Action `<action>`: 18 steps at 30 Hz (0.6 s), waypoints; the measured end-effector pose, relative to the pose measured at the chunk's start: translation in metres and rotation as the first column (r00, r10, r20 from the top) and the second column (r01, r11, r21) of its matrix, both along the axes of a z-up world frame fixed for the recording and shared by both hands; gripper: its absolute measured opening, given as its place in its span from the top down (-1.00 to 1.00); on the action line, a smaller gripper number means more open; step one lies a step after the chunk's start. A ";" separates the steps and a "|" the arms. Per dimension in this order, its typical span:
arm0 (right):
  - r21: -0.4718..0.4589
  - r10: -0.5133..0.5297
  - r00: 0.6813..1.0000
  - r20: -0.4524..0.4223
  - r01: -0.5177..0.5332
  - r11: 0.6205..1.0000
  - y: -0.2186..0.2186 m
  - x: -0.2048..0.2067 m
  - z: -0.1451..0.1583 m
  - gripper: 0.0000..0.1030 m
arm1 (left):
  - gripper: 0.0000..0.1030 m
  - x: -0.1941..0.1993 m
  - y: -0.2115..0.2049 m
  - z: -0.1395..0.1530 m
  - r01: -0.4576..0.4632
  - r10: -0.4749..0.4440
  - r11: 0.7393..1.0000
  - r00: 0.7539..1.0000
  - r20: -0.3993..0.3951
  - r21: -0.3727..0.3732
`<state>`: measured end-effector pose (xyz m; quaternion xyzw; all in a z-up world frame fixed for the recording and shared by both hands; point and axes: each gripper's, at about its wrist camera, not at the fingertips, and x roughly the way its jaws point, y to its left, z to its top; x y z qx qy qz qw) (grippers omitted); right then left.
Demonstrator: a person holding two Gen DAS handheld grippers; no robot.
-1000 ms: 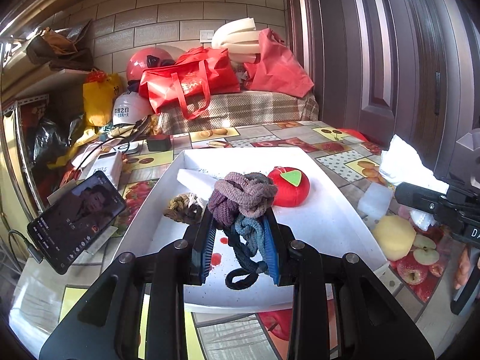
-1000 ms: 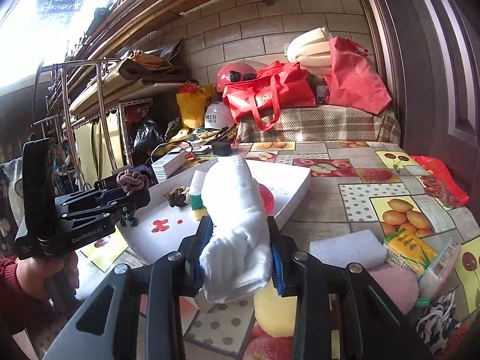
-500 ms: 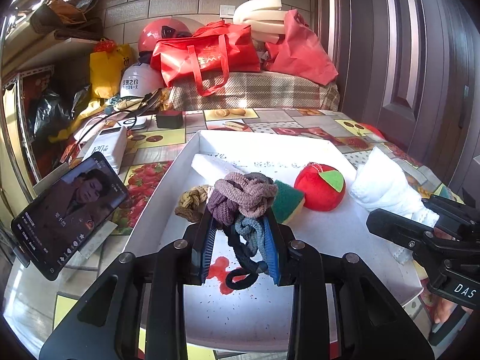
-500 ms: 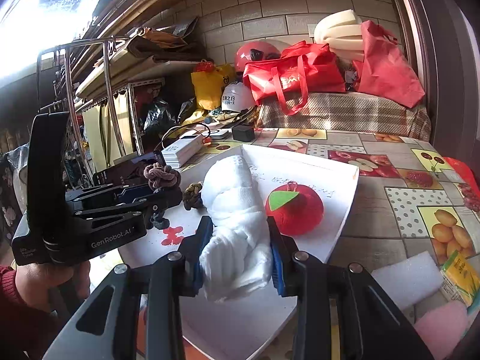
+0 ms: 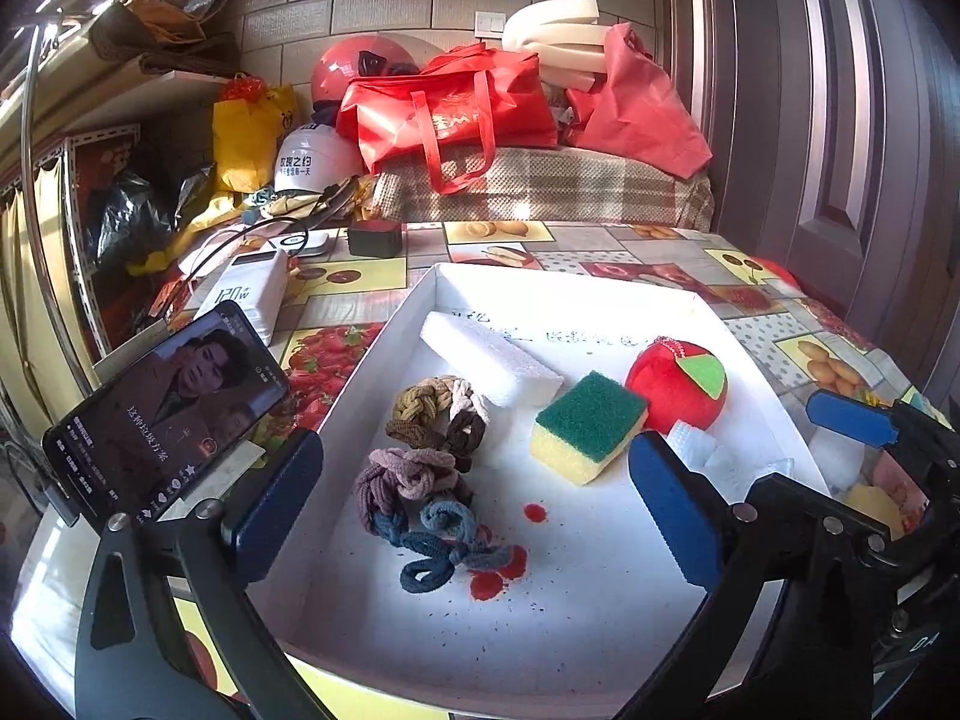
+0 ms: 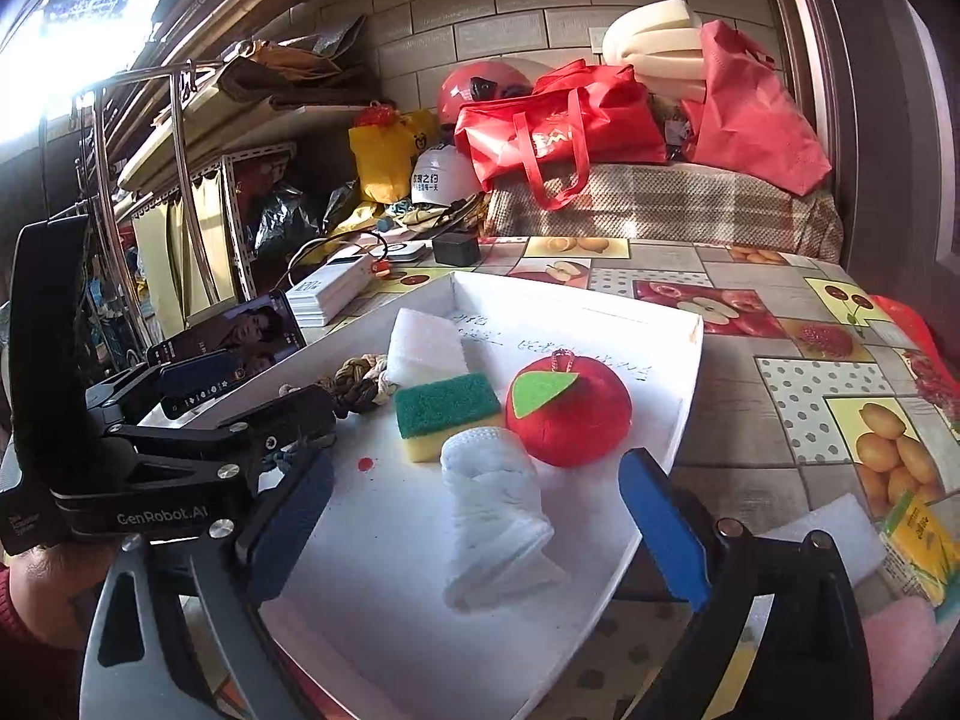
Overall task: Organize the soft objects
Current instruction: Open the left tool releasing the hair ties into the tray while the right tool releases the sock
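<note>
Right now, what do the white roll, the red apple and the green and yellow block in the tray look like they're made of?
White roll: likely soft cloth, folds creased and limp.
Red apple: plush fabric, matte, with a felt-like green leaf.
Green and yellow block: foam sponge with a coarse scouring top.

Wide-open left claw (image 5: 480, 498) over white tray (image 5: 600, 618), purple-blue braided hair ties (image 5: 420, 516) between its pads.

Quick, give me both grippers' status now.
Left gripper: open, holding nothing, over the hair ties.
Right gripper: open, holding nothing, around the white cloth.
</note>
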<state>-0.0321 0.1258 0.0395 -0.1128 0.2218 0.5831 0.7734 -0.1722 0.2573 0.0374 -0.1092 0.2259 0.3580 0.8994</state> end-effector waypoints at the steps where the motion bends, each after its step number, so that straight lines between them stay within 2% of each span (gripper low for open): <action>1: 0.003 -0.007 1.000 -0.009 0.007 1.000 -0.001 0.002 0.000 -0.99 | -1.00 -0.001 -0.001 0.001 0.000 0.000 1.000 1.000 0.000 0.007; 7: 0.028 -0.024 0.999 -0.039 0.025 0.999 -0.005 0.009 0.000 -0.99 | -1.00 -0.003 -0.002 0.004 -0.020 0.020 0.999 1.000 0.014 0.025; 18: 0.067 -0.035 0.999 0.032 0.033 0.997 -0.010 -0.001 0.004 -0.99 | -1.00 -0.010 -0.006 0.008 -0.050 0.047 0.997 0.997 0.053 0.055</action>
